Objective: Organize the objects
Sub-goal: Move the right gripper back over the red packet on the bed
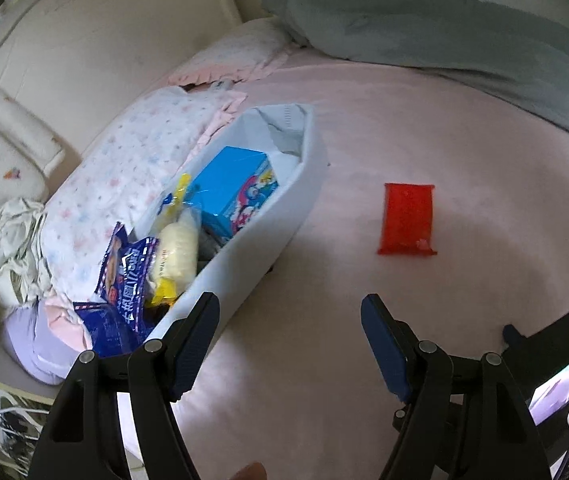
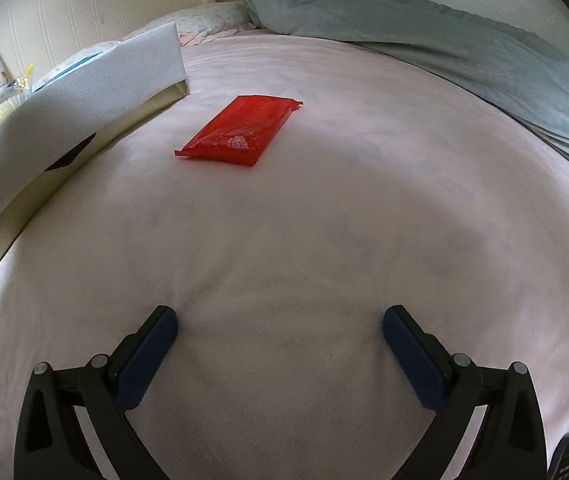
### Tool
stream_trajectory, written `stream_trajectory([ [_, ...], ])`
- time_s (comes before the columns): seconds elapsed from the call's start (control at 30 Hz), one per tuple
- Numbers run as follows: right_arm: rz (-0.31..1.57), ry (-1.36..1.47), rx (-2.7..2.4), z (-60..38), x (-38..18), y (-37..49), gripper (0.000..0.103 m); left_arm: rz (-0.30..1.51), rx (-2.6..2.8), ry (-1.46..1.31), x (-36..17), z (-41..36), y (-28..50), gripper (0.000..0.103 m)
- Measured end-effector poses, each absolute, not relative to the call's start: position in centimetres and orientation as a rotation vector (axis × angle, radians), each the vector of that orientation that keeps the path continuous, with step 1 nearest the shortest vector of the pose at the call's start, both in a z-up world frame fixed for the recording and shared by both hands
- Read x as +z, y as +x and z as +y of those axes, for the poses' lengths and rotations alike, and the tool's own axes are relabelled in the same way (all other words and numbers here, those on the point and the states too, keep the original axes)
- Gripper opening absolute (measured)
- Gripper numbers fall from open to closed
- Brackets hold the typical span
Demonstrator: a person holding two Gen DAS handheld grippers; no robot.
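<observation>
A red flat packet (image 1: 406, 219) (image 2: 240, 130) lies alone on the pink bedsheet. To its left stands a white storage box (image 1: 280, 216) (image 2: 64, 120) holding a blue carton (image 1: 233, 188), a pale yellow snack bag (image 1: 176, 248) and dark blue snack packs (image 1: 124, 280). My left gripper (image 1: 289, 308) is open and empty, its left finger next to the box's near wall, the red packet ahead and to the right. My right gripper (image 2: 279, 318) is wide open and empty above bare sheet, the red packet well ahead of it.
A grey-green duvet (image 1: 444, 28) (image 2: 424, 40) is bunched along the far side of the bed. A floral pillow (image 1: 124, 168) and crumpled cloths (image 1: 16, 256) lie left of the box. The other gripper's black body (image 1: 556, 356) shows at the lower right.
</observation>
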State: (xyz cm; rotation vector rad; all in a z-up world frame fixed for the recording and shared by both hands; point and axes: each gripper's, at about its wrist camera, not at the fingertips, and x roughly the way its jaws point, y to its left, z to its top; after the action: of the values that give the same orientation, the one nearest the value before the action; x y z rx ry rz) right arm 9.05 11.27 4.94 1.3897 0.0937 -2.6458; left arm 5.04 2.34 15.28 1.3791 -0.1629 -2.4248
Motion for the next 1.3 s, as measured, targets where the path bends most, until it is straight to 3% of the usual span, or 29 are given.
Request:
stream_trajectory([
  [0.8,0.096,1.389,-2.642,11.3,4.9,8.9,0.103,-0.133,-2.328,1.427,14.1,1.4,4.5,0.073],
  [1.3,0.097,1.389,-2.639,11.3,4.9,8.9,0.103,-0.107,-2.477,1.229,17.3,2.3,6.1,0.073],
])
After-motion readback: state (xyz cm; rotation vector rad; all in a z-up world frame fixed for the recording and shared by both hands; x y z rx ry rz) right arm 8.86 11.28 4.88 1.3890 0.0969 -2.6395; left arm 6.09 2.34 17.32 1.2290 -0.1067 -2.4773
